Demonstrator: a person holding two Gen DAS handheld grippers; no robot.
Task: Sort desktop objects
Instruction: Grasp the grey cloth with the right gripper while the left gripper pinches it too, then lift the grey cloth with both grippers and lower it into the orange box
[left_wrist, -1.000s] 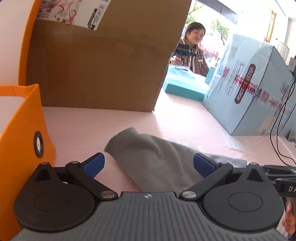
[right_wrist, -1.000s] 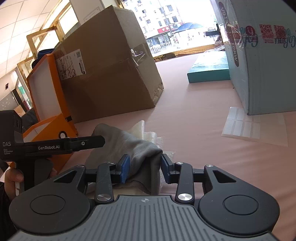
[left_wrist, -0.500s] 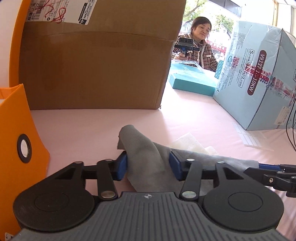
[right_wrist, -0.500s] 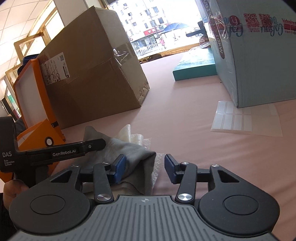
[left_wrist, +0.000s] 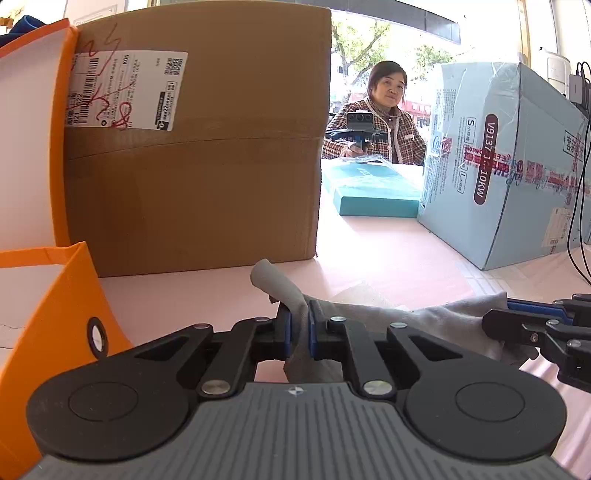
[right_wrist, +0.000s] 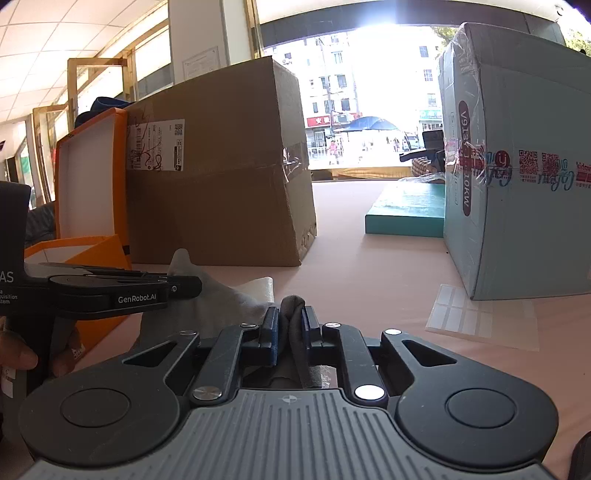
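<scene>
A grey cloth (left_wrist: 436, 321) hangs stretched between both grippers just above the pink table. My left gripper (left_wrist: 299, 326) is shut on one bunched end of it, a flap sticking up past the blue pads. My right gripper (right_wrist: 290, 326) is shut on the other end; the grey cloth (right_wrist: 207, 310) runs from there to the left. In the left wrist view the right gripper (left_wrist: 535, 325) shows at the right edge. The left gripper (right_wrist: 110, 291) crosses the left side of the right wrist view. A crumpled clear plastic piece (right_wrist: 258, 288) lies behind the cloth.
An open orange box (left_wrist: 40, 295) stands at the left. A big brown carton (left_wrist: 199, 166) is behind it, a light blue carton (left_wrist: 498, 166) at the right, a flat teal box (left_wrist: 373, 188) between them. A person (left_wrist: 384, 122) sits beyond the table. A clear label sheet (right_wrist: 480, 317) lies on the table.
The left gripper went from open to shut on the cloth's left end. The right gripper opened briefly and has shut again on the other end. Both have risen, lifting the cloth.
</scene>
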